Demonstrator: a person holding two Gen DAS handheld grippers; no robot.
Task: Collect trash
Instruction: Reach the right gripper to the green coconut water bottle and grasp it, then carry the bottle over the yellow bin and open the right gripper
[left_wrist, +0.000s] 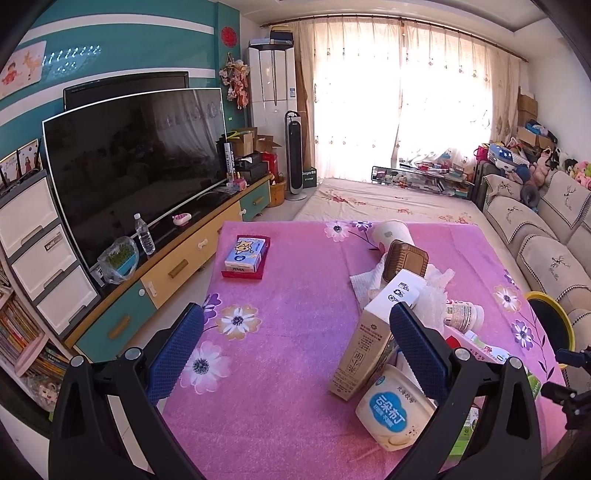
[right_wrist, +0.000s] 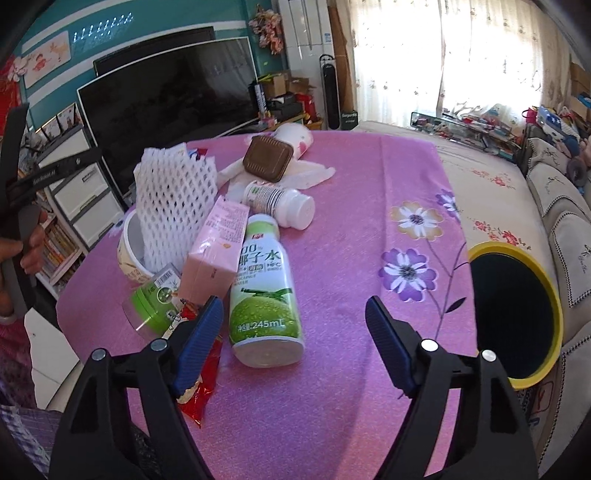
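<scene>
right wrist: two bottles (right_wrist: 266, 291), one pink carton (right_wrist: 218, 254), one bin (right_wrist: 517, 317)

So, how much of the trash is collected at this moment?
Nothing looks collected: the bin appears empty. Nothing is in hand; the right gripper is open over the coconut water bottle, the left gripper open. Left: pink carton, foam net.

On my tabletop (right_wrist: 332, 369) the coconut-water bottle (right_wrist: 264, 291) lies near the front edge, a carton (right_wrist: 218, 251) leaning against its left side. Behind them lie a small bottle (right_wrist: 280, 203) and a foam net (right_wrist: 173, 203) standing in a cup (right_wrist: 129, 254). The bin (right_wrist: 517, 317) sits beyond the right edge.
</scene>
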